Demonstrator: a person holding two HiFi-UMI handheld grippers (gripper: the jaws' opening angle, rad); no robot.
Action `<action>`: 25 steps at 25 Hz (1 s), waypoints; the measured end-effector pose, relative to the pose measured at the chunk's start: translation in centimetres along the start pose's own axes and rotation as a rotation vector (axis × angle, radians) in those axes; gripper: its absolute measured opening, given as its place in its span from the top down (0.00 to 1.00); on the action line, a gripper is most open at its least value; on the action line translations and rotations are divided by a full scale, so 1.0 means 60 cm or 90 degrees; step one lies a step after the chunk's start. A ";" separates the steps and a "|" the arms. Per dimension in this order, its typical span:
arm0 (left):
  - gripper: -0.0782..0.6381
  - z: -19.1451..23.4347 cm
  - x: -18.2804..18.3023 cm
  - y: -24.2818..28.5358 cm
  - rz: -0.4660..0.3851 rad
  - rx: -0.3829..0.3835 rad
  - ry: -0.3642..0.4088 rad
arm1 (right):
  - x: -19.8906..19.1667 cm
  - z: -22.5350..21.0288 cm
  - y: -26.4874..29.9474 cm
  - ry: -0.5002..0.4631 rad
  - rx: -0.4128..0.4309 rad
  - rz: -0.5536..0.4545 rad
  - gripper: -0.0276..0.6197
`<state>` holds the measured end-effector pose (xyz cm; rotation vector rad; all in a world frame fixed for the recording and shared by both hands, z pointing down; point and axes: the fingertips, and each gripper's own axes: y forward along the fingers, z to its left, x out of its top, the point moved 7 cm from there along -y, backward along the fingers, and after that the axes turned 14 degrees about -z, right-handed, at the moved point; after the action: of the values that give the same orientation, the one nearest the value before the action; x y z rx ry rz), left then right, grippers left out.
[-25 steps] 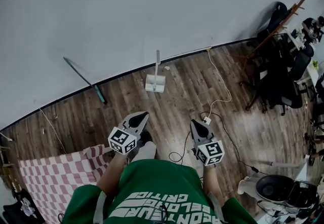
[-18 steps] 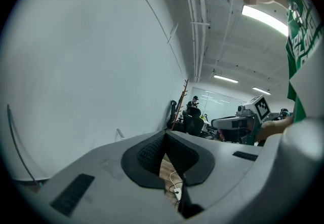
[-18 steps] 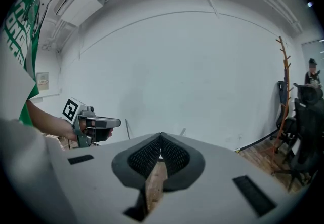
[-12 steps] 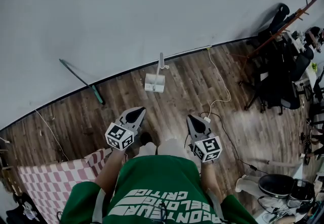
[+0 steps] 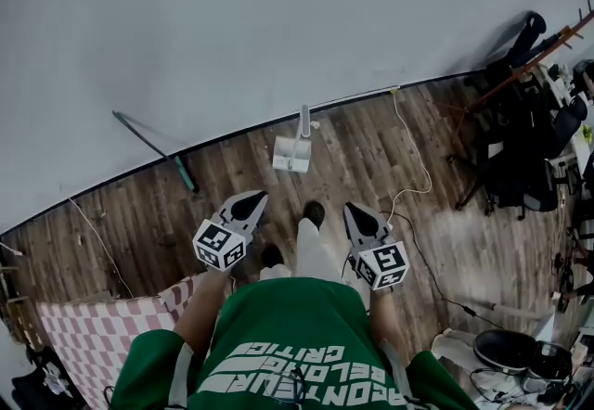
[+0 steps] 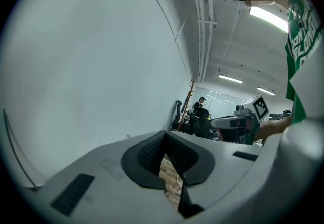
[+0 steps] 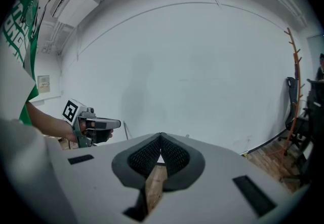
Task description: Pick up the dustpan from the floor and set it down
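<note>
The dustpan (image 5: 291,154) is white, with an upright handle, and stands on the wood floor close to the white wall. In the head view it lies ahead of both grippers and between them, well apart from each. My left gripper (image 5: 249,205) is held out in front of the person's body, jaws shut with nothing in them; its dark pads (image 6: 150,155) meet at the tip. My right gripper (image 5: 358,214) is alongside, also shut and empty (image 7: 161,138). Each gripper view shows the other gripper off to the side.
A broom (image 5: 154,152) with a green head leans against the wall to the left. A white cable (image 5: 411,167) snakes over the floor at right. A pink checked cloth (image 5: 88,336) lies at lower left. A coat rack and office chairs (image 5: 520,153) crowd the right side.
The person has stepped forward toward the wall, one shoe now showing ahead between the grippers. Both grippers came along, still shut. The checked cloth has slipped back toward the lower left.
</note>
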<state>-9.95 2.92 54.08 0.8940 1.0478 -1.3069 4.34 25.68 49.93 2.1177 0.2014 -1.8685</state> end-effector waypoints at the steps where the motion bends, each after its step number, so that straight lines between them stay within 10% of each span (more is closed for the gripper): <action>1: 0.89 0.009 0.001 0.008 0.001 0.004 0.001 | 0.002 -0.010 0.016 0.000 0.007 -0.001 0.95; 25: 0.89 0.115 0.007 0.273 0.040 0.099 0.009 | 0.040 -0.270 0.264 0.013 0.157 0.025 0.95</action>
<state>6.99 -2.45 54.83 1.0461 0.9309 -1.3444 24.77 15.68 51.40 2.2806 -0.0695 -1.9356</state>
